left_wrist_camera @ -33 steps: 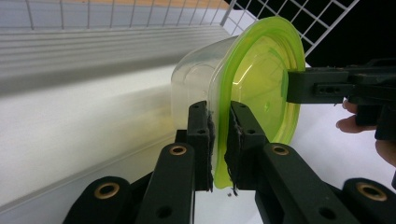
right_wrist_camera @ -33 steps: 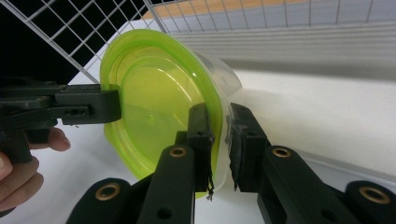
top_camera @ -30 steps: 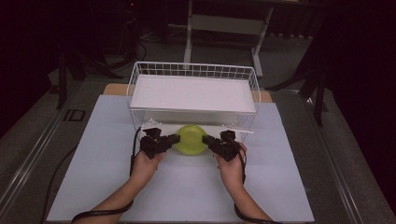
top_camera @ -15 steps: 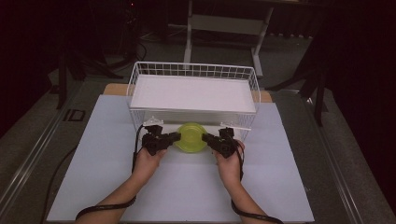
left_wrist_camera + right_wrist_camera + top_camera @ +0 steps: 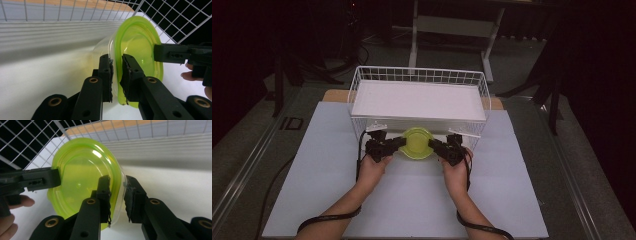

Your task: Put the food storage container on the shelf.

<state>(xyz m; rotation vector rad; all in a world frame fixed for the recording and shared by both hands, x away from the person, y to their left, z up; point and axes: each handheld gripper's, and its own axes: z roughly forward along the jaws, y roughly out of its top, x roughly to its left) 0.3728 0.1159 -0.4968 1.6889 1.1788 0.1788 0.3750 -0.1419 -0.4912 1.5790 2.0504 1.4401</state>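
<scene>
A clear tub with a lime-green lid (image 5: 417, 142) is held between both grippers just in front of the white wire basket (image 5: 419, 73). My left gripper (image 5: 401, 142) is shut on the tub's left rim, and my right gripper (image 5: 432, 144) is shut on its right rim. In the left gripper view the jaws (image 5: 116, 67) pinch the lid edge and clear wall of the tub (image 5: 140, 42), with the right gripper (image 5: 172, 53) at the far side. The right gripper view has its jaws (image 5: 117, 187) clamped on the tub (image 5: 80, 175), opposite the left gripper (image 5: 37, 181).
The wire basket holds a flat white panel (image 5: 417, 100) and stands at the back of the pale table cover (image 5: 412, 200). Its front wall is right behind the tub. Cables trail from both grippers along the forearms. Dark stands and floor surround the table.
Both hands and the tub have shifted a little away from the person, closer to the basket's front wall. Both grips are unchanged.
</scene>
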